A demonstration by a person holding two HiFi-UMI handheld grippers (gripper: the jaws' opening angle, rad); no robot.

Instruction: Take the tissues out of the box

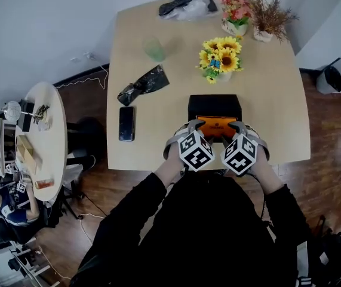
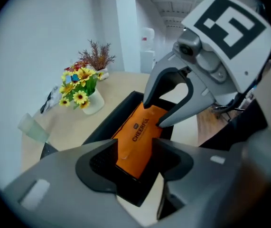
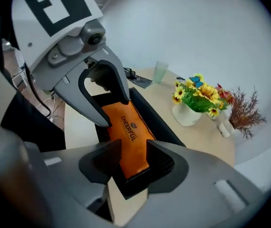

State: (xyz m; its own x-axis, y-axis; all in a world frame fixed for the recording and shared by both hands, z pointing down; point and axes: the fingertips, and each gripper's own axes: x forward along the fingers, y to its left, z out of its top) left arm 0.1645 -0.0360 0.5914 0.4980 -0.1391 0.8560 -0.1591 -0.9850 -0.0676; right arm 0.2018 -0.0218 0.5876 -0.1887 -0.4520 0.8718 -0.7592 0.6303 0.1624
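Note:
A black box (image 1: 214, 104) stands open near the table's front edge with an orange tissue pack (image 1: 216, 126) in it. My left gripper (image 1: 197, 129) and right gripper (image 1: 234, 129) face each other over the box, one at each end of the pack. In the left gripper view my own jaws (image 2: 134, 163) close in on the pack's (image 2: 137, 132) near end, and the right gripper's fingertips (image 2: 155, 113) press its far end. The right gripper view mirrors this: my jaws (image 3: 134, 163) hold the pack (image 3: 128, 137), with the left gripper (image 3: 114, 112) on the opposite end.
A sunflower vase (image 1: 220, 57) stands just behind the box. A phone (image 1: 126, 123), a crumpled black bag (image 1: 144, 84) and a green cup (image 1: 154, 48) lie to the left. Two flower pots (image 1: 237, 14) and another bag (image 1: 185, 5) sit at the far edge.

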